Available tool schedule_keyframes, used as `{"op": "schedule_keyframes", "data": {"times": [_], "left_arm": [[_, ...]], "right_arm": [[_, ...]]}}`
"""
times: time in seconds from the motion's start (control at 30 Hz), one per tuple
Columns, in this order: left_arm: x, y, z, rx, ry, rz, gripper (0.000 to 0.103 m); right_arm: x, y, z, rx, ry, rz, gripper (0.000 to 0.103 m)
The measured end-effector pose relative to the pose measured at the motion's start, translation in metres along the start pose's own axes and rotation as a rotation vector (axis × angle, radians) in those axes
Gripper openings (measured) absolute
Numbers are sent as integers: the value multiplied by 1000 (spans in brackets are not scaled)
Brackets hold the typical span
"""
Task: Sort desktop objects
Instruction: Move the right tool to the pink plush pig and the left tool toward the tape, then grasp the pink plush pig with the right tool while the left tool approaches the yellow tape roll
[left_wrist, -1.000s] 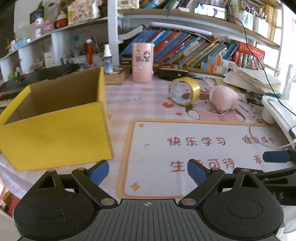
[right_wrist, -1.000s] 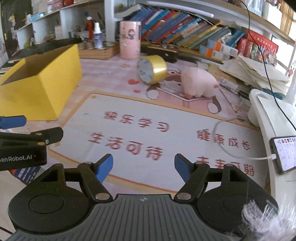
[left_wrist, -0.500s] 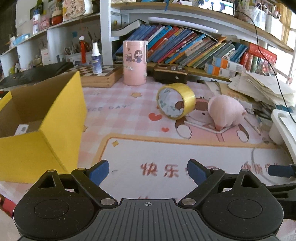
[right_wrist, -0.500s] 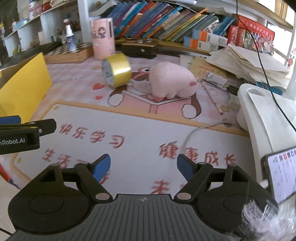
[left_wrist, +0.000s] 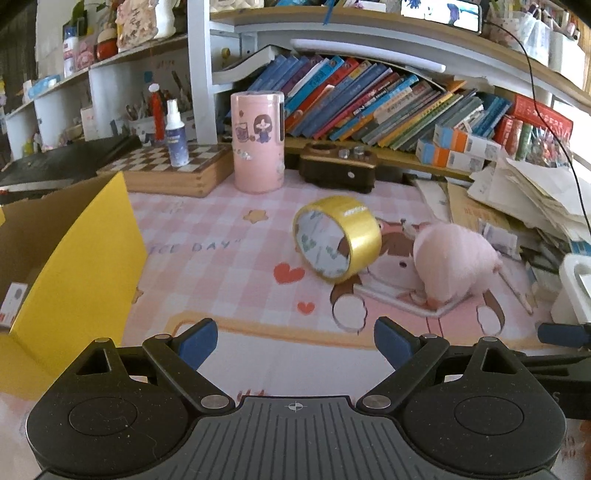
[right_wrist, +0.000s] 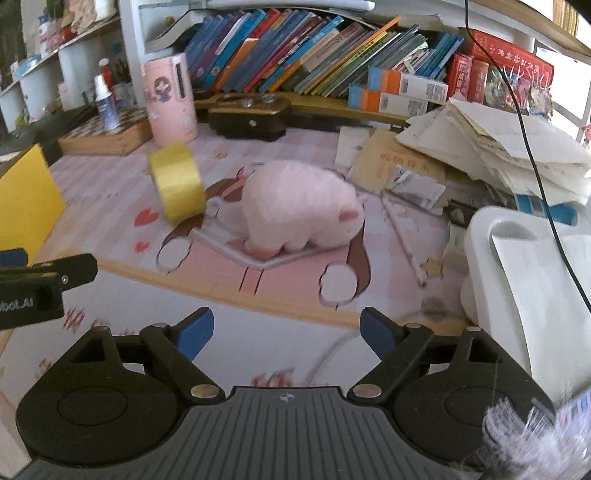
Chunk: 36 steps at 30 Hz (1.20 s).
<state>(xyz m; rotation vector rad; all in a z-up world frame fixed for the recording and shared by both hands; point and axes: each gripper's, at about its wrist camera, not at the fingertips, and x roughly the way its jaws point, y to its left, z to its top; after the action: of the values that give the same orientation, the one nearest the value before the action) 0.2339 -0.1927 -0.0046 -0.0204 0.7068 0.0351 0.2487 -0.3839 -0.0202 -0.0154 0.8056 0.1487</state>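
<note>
A yellow tape roll stands on edge on the pink desk mat, with a pink plush toy just right of it. Both show in the right wrist view, the tape roll left of the plush toy. An open yellow cardboard box stands at the left. My left gripper is open and empty, short of the tape roll. My right gripper is open and empty, short of the plush toy. The left gripper's side shows at the left of the right wrist view.
A pink canister, a black box and a chessboard box with a spray bottle stand at the back below a bookshelf. Stacked papers and a white stand crowd the right side.
Both grippers have moved forward over the mat toward the tape roll and plush toy, which now look nearer. The yellow box has slid toward the left edge of view. Both jaws stay open.
</note>
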Motion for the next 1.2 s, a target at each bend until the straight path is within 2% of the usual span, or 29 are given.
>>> {"op": "schedule_keyframes", "data": {"times": [0.5, 0.7, 0.83, 1.0, 1.2], "left_arm": [[47, -17, 40, -66, -45, 29, 94], [70, -21, 46, -86, -34, 53, 94], [81, -21, 51, -114, -35, 40, 94], [93, -27, 53, -92, -28, 25, 94], [107, -29, 55, -89, -3, 49, 93]], "right_arm": [[45, -18, 37, -6, -7, 25, 90], [63, -15, 47, -33, -7, 34, 93], [71, -12, 52, -46, -7, 44, 95], [83, -10, 56, -65, -1, 34, 96], [94, -13, 60, -63, 1, 15, 97]]}}
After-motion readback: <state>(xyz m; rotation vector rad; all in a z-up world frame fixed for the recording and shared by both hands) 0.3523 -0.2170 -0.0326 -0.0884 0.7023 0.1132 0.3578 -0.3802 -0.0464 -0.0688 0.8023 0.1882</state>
